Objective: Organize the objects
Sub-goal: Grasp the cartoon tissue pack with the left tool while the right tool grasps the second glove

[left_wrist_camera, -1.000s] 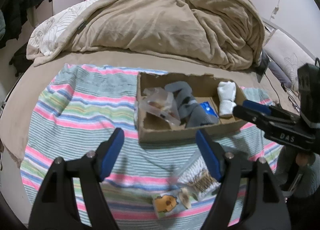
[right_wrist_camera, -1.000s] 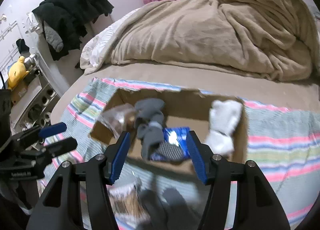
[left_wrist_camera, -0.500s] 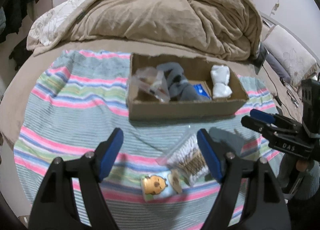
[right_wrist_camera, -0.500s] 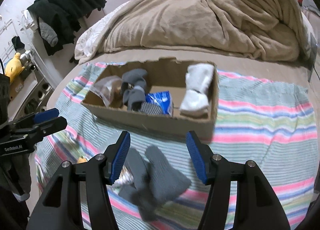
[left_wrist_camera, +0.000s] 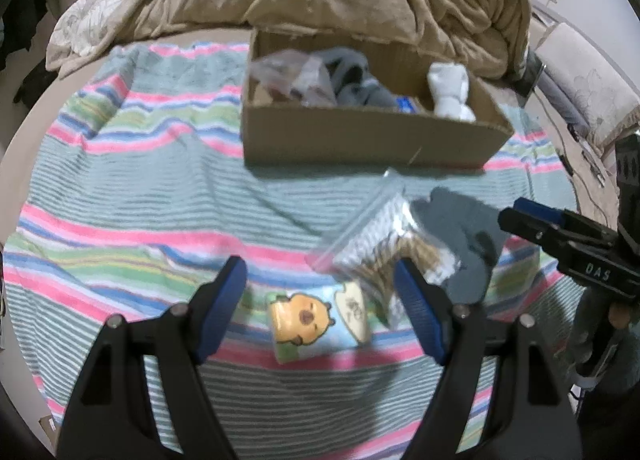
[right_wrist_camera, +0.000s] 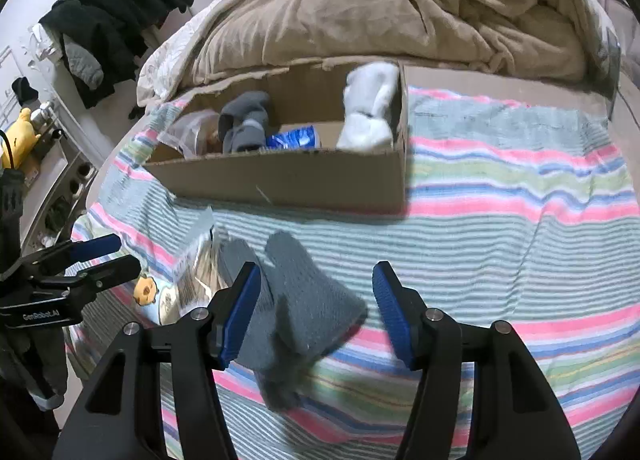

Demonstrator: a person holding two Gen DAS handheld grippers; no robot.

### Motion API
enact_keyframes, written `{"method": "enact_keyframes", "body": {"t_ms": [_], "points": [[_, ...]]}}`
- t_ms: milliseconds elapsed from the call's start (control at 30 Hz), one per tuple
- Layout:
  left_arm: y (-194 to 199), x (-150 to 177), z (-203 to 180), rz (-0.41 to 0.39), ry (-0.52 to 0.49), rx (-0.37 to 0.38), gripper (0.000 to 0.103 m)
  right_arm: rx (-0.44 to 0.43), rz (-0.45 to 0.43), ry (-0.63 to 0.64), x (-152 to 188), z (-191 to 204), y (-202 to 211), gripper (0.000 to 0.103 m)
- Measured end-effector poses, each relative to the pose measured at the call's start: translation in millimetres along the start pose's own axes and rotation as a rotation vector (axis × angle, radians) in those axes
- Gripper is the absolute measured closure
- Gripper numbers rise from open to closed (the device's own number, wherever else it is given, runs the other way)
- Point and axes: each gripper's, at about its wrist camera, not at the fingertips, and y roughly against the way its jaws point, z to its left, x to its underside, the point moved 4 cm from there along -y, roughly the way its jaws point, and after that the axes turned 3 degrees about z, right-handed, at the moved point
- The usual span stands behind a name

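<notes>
L tongs (left_wrist_camera: pixel 320 300): my jaws apart, empty, over cartoon packet (left_wrist_camera: pixel 318 322) on striped blanket (left_wrist_camera: pixel 140 199).
R tongs (right_wrist_camera: pixel 316 302): jaws apart, empty, w/ grey socks (right_wrist_camera: pixel 296 308) lying between them.
Swab bag (left_wrist_camera: pixel 380 240): touching packet & socks.
Box (right_wrist_camera: pixel 296 179): just behind, holds white socks (right_wrist_camera: pixel 370 107), grey ones, bags.

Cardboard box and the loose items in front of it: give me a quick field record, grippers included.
box: cardboard box on striped blanket
inside box: clear bag, grey socks, blue packet, white socks
outside box: grey sock, zip bag, cartoon tissue pack
left gripper: open, around tissue pack
right gripper: open, around grey sock
</notes>
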Motion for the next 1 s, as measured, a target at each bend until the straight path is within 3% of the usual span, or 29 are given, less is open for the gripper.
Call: {"method": "enact_keyframes", "body": {"t_ms": [467, 800, 1000], "points": [[-31, 29, -1, 0.089, -0.001, -0.016, 0.025, -0.028, 0.058, -0.042, 14, -8, -23, 0.042], [-50, 34, -12, 0.106, -0.081, -0.078, 0.025, -0.037, 0.056, -0.052, 17, -3, -32, 0.042], [-45, 34, -13, 0.08, -0.079, -0.068, 0.036, -0.054, 0.045, -0.04, 18, 2, -29, 0.059]]}}
